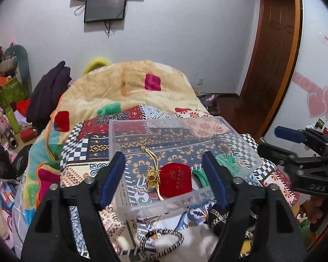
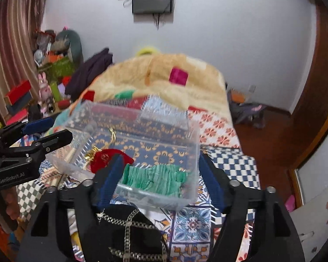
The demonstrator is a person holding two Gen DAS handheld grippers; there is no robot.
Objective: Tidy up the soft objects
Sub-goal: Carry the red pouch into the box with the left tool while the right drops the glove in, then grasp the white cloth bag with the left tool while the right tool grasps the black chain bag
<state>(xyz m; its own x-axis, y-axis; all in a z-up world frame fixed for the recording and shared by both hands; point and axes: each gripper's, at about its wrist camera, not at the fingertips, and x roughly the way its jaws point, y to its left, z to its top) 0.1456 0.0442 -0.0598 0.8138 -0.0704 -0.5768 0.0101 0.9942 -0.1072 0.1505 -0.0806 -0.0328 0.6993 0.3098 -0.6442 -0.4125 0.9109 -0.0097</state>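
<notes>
A clear plastic box [image 1: 231, 128] stands on the patterned bed cover. Inside lie a red pouch [image 1: 176, 182] with a gold tassel charm [image 1: 153, 179] and a green ruffled cloth [image 1: 226, 160]. My left gripper [image 1: 164, 166] is open, its fingers either side of the box's near end, holding nothing. In the right wrist view the box [image 2: 192, 139] shows the green cloth [image 2: 155, 180] and red pouch [image 2: 107, 157]. My right gripper [image 2: 159, 170] is open and empty over the box's near wall. A black bag with a chain [image 2: 131, 235] lies below it.
A beige plush blanket [image 1: 129, 87] is heaped at the far end of the bed. A beaded bracelet [image 1: 161, 242] lies near the left gripper. Boxes and toys [image 1: 6, 100] crowd the floor at left. A wooden door [image 1: 273, 50] is at right.
</notes>
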